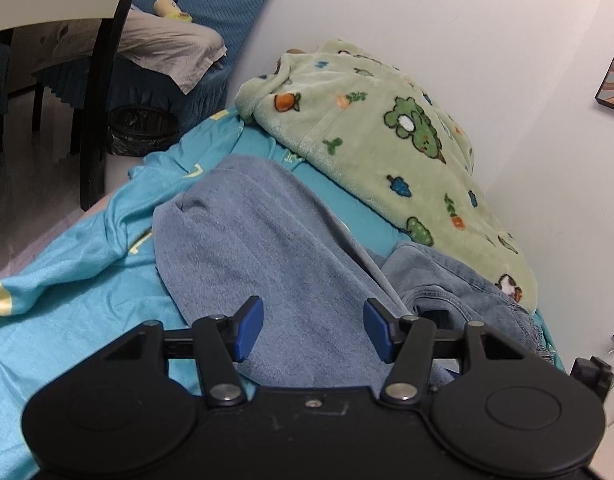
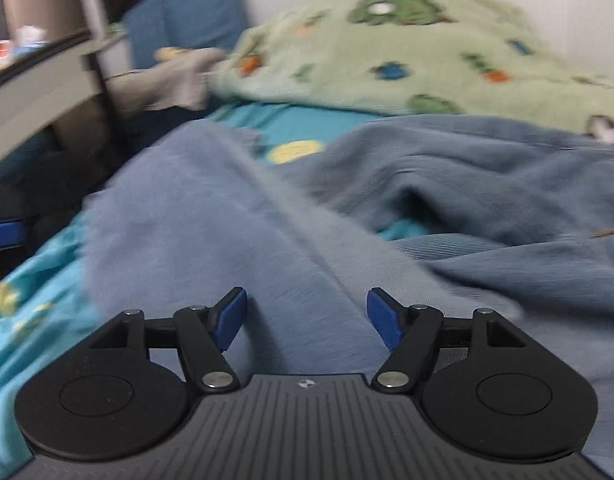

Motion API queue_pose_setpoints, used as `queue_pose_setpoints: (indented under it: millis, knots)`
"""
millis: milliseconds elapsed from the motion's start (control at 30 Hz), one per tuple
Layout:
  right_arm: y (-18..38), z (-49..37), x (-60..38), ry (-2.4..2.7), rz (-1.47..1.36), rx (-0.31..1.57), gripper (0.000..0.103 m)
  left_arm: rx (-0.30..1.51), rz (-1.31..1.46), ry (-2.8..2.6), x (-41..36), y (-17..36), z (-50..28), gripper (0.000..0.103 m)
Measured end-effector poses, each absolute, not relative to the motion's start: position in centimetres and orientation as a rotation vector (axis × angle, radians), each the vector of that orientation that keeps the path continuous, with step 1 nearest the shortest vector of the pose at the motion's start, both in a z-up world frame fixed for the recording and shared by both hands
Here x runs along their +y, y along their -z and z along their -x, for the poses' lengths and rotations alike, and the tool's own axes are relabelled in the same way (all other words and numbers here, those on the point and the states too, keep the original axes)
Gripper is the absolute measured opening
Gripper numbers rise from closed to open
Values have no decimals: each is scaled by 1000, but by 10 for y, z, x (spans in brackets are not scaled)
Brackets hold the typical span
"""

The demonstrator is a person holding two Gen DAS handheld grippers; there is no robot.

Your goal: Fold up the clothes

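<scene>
A grey-blue soft garment lies spread along a turquoise bed sheet. My left gripper hovers over its near end, open, with only the cloth below showing between the blue pads. In the right wrist view the same garment runs forward under my right gripper, which is also open with nothing pinched. A darker blue-grey piece of clothing lies crumpled to its right. Denim jeans lie bunched beside the garment near the wall.
A green fleece blanket with cartoon prints is heaped against the white wall. Left of the bed are a dark table leg, a black bin and a blue-covered sofa. The right wrist view is blurred.
</scene>
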State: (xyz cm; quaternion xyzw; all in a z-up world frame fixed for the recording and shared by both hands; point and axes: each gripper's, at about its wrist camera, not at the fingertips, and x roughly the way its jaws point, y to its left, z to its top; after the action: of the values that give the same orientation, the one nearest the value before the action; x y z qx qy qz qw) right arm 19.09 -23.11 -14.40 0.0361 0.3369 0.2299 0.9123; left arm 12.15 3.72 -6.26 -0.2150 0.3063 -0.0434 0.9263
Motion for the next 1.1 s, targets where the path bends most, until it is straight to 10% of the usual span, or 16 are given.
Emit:
queue_pose_setpoints:
  millis: [467,600,1100]
  knots:
    - [155,-203,-224,-453,-65,636,46,584,413,53,38,66,-129,52]
    - [149,-190,-202,-448,80,598,11,583,439,44,44,67,-132,52]
    - [132,-44,-169,-525,521,649,4,526,553,39,66,41,-104,52]
